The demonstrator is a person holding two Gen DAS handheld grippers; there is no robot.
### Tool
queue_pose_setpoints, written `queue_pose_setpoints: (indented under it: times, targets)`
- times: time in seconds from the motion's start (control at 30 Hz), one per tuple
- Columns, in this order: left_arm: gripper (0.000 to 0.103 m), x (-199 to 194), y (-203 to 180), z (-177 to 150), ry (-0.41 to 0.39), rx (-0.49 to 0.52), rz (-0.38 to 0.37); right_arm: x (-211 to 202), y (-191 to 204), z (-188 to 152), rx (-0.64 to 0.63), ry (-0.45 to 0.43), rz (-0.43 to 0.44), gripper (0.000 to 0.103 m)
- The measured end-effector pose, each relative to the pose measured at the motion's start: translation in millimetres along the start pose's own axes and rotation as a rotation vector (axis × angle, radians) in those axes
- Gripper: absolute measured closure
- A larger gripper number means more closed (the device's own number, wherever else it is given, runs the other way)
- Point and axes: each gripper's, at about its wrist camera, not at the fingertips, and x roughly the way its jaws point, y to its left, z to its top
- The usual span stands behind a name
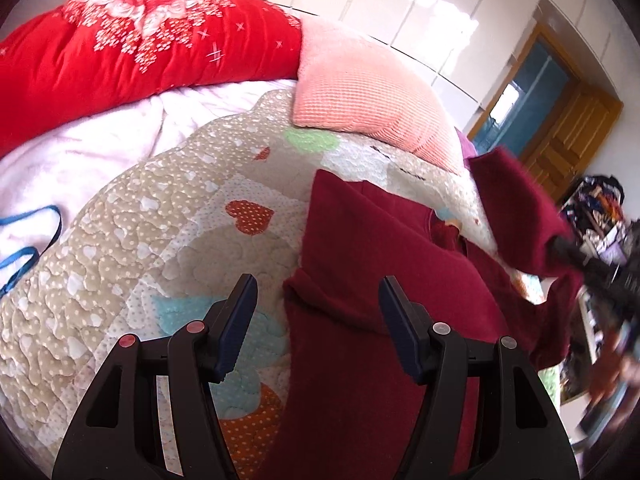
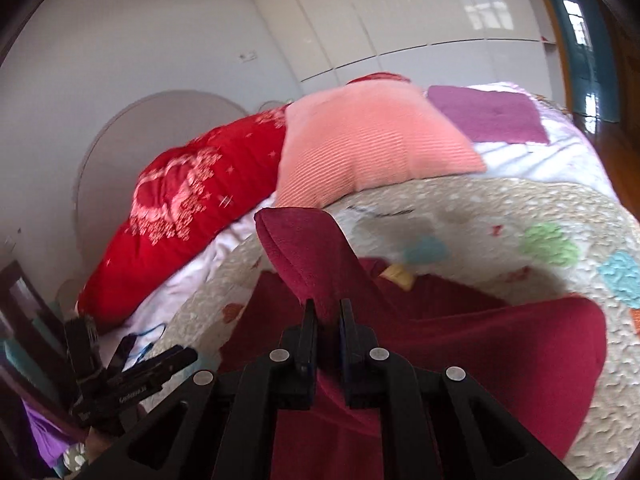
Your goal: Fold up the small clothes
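A dark red garment [image 1: 360, 280] lies spread on a patterned quilt [image 1: 160, 216]. My left gripper [image 1: 316, 304] stands open just above the garment's left edge, with nothing between its fingers. My right gripper [image 2: 327, 316] is shut on a sleeve [image 2: 308, 248] of the dark red garment [image 2: 500, 352] and holds it lifted off the bed. In the left wrist view that raised sleeve [image 1: 516, 216] hangs at the right, with the right gripper [image 1: 560, 246] blurred at its end. The left gripper [image 2: 186, 356] shows at the lower left of the right wrist view.
A red quilt with white pattern [image 1: 120, 48] and a pink pillow [image 1: 360, 92] lie at the bed's far side. A folded purple cloth [image 2: 488, 114] sits beyond the pillow. Blue straps [image 1: 28, 240] rest on white bedding. A wooden door [image 1: 568, 136] stands at the right.
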Motion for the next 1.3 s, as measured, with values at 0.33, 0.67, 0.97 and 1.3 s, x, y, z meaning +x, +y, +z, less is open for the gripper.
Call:
queue_pose_setpoints:
  times: [0.33,0.67,0.97,1.3]
  targets:
    - [0.04,6.3,0.7,2.5,0.013,0.007,-0.011,10.3,-7.9,-78.0,0.085,0.098,0.029,0.065]
    - [0.04,49.7,-35.9,16.3,0.083,0.081,0.009,-89.8,-90.0,-98.0,0.245,-0.047,-0.201,0.054]
    - [0.088,87.7,-73.6,14.8,0.207,0.157,-0.012,-85.6,-152.7,-100.6,0.41,-0.05,-0.25,0.054]
    - [0.089,51.8,-55.7,36.6,0.065,0.169,0.033,-54.6,-130.5,-80.8,0.257,0.01,-0.425,0.056]
